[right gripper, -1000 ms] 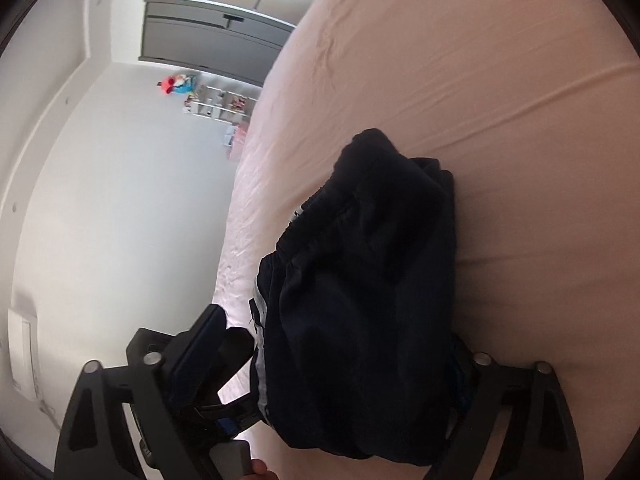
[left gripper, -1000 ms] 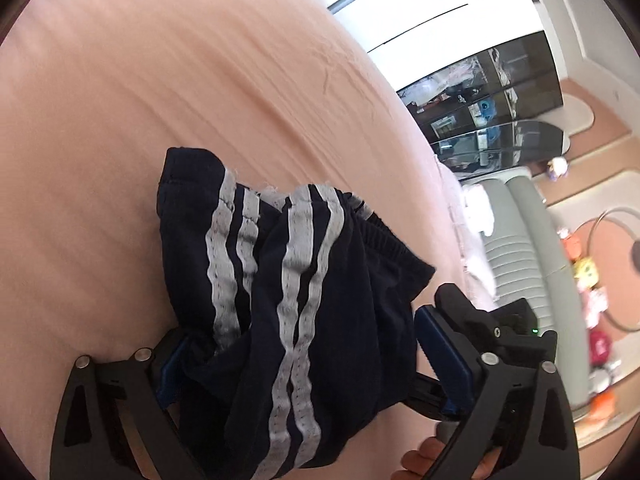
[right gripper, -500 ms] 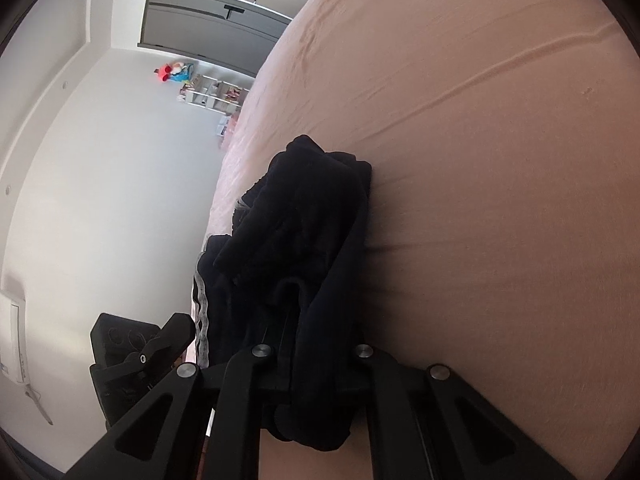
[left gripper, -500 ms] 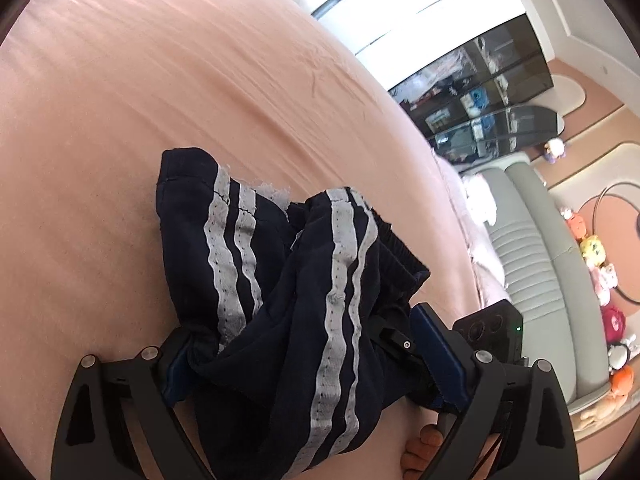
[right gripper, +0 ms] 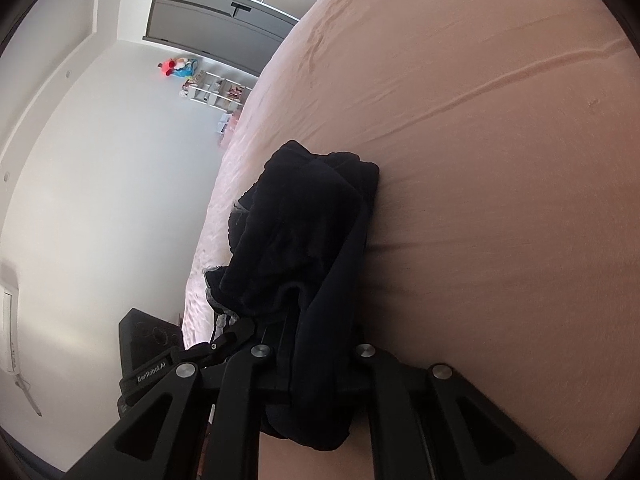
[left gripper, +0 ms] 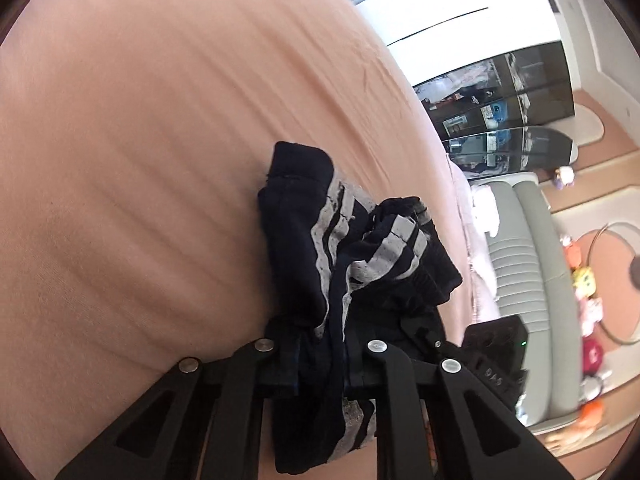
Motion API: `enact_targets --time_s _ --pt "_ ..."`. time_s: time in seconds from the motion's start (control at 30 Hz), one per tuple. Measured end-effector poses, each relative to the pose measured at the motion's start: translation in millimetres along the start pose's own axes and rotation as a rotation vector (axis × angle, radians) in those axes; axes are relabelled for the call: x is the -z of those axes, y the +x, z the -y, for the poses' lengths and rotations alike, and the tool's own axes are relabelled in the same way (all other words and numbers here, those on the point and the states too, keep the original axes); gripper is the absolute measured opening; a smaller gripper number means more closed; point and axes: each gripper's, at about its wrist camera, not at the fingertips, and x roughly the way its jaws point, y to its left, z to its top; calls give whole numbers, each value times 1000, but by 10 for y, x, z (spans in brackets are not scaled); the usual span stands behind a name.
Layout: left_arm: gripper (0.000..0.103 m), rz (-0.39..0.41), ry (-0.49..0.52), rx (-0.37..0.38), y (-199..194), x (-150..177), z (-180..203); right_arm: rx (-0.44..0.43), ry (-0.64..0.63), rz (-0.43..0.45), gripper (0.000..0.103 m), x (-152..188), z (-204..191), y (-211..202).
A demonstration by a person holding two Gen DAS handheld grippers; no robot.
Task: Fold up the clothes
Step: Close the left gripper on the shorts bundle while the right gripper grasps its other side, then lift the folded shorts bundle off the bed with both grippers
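Observation:
Dark navy shorts (left gripper: 308,248) with white side stripes are bunched up over the pink bed sheet (left gripper: 140,140). My left gripper (left gripper: 320,360) is shut on one side of the shorts, cloth hanging below its jaws. My right gripper (right gripper: 312,364) is shut on the other side of the shorts (right gripper: 304,232), which look plain dark from here. The two grippers sit close together; the right one's body shows in the left wrist view (left gripper: 496,344), and the left one's in the right wrist view (right gripper: 152,344).
The pink sheet (right gripper: 500,160) fills most of both views. Beyond the bed's edge are a grey sofa (left gripper: 520,260) with toys, a dark glass cabinet (left gripper: 500,100), grey wardrobe doors (right gripper: 216,28) and a white wall (right gripper: 100,180).
Both grippers closed on the shorts, the right first, then the left. The cloth went from spread between open jaws to a tight bunch.

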Motion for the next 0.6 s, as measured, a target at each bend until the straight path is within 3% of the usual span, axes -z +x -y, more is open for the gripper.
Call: enact_targets --time_s 0.23,0.37,0.6 --pt "13 77 21 -9 -50 97 89 91 -13 -23 9 -89 -170 -8" --pt "11 83 -51 70 -81 126 46 122 -45 -4 9 -44 -253 -112" --pt "11 99 27 99 -217 113 301 125 -59 -2 9 -61 -335 -275"
